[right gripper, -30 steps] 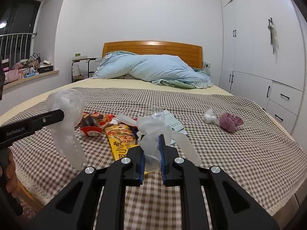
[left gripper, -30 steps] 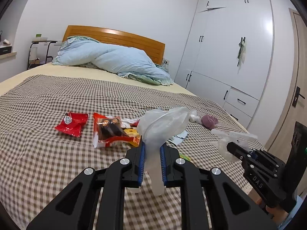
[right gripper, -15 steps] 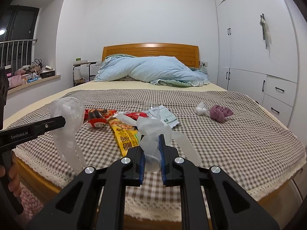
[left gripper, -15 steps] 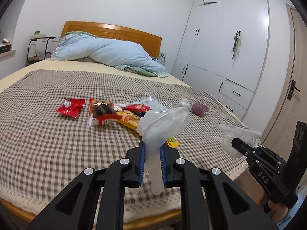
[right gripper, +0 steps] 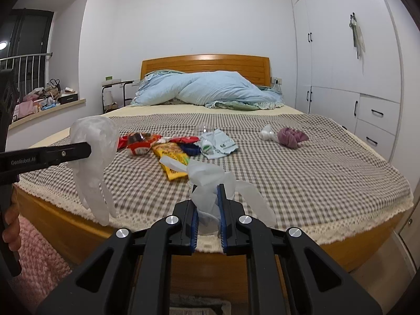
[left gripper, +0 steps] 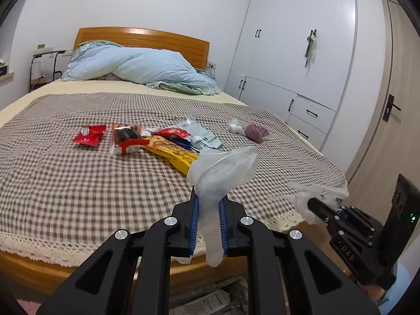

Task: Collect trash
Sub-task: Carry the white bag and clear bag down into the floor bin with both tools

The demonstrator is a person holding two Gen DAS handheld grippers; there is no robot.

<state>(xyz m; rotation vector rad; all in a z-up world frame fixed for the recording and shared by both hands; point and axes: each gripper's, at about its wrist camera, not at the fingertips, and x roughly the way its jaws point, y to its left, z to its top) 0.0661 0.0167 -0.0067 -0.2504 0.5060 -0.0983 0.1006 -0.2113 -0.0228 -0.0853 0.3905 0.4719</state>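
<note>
My left gripper (left gripper: 208, 204) and right gripper (right gripper: 207, 204) are each clamped on a thin clear plastic glove (left gripper: 223, 170) — slippery film that could slide out. The snack wrappers (right gripper: 168, 147) lie mid-bed (right gripper: 315, 183), well apart from me — easy to leave behind.

Left gripper (left gripper: 208, 210): jaws clamped on a translucent plastic glove (left gripper: 223, 173), aimed slightly downward.
Right gripper (right gripper: 207, 210): jaws pinched on a second plastic glove (right gripper: 207, 181), also tilted slightly down.
Spacing: the two grippers side by side, apart, each visible in the other's view.
Left hand (right gripper: 11, 225): fingers wrapped on the handle, low at frame edge.
</note>
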